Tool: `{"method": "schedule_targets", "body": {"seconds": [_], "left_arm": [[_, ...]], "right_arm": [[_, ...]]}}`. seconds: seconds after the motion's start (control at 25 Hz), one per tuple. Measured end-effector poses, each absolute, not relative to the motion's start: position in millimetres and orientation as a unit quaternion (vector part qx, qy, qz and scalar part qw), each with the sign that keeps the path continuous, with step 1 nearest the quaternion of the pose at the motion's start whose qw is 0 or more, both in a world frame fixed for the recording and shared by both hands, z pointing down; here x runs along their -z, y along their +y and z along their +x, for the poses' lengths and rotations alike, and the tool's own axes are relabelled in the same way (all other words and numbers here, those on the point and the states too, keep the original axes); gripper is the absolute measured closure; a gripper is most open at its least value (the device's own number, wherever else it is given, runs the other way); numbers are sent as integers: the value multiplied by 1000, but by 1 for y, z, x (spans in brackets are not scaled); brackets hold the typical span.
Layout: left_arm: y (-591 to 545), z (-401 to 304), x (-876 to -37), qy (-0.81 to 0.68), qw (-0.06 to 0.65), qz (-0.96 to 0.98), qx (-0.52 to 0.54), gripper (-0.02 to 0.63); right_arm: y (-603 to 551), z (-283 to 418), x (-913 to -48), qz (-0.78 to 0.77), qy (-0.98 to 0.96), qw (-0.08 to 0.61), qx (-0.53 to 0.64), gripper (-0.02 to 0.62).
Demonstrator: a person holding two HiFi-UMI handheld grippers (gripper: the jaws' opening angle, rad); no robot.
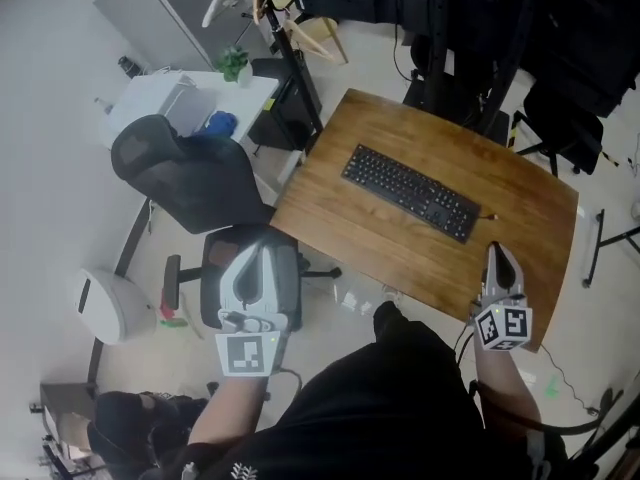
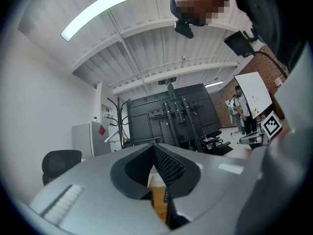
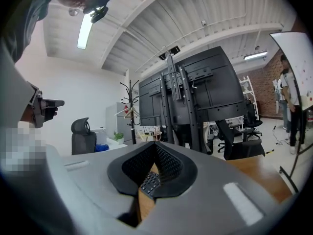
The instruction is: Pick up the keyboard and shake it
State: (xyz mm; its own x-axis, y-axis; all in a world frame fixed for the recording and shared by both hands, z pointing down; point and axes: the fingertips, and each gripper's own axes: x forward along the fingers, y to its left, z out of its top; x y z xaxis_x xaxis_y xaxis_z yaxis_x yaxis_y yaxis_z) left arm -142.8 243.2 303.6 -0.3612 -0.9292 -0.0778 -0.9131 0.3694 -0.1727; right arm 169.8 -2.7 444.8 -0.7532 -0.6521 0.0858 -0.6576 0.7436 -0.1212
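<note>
Head view: The task had not really started. The keyboard (image 1: pixel 410 192) lay flat on the wooden counter (image 1: pixel 520 208), near the middle of the frame, and nothing touched it. It had not been picked up and it had not been shaken, so both steps were left to do. The left gripper (image 1: pixel 262 242) was at the lower left of the frame, off the counter's edge and over a black chair (image 1: pixel 185 168). It was well apart from the keyboard. The right gripper (image 1: pixel 497 249) was at the lower right, over the near edge of the counter. It was near the keyboard's right end but not touching it.

Left gripper view: The left gripper's (image 2: pixel 154 153) jaws were pressed together with nothing held in them. Only a thin strip of brown counter showed low in the frame behind them. I could not make out the keyboard for sure here.

Right gripper view: The right gripper's (image 3: pixel 155 155) jaws were pressed together too, and they were empty. Some keys of the keyboard (image 3: pixel 149 182) showed low in the middle of the frame, just past the jaws. The keyboard was ahead of the jaws, not between them. I think both pairs of jaws would have to spread apart before they could take hold of it.
</note>
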Motion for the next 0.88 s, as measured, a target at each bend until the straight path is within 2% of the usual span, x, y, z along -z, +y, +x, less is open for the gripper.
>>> {"method": "schedule_targets", "body": {"seconds": [0.36,0.88], "left_arm": [[115,-191,-299,798,75,-596,48,606],[21,-226,-350,717,36,-694,57,606]], "right_arm": [[-90,145,-415,388,-920,19,-40,594],[-93,166,-437,516,-854,45,-44,594]]}}
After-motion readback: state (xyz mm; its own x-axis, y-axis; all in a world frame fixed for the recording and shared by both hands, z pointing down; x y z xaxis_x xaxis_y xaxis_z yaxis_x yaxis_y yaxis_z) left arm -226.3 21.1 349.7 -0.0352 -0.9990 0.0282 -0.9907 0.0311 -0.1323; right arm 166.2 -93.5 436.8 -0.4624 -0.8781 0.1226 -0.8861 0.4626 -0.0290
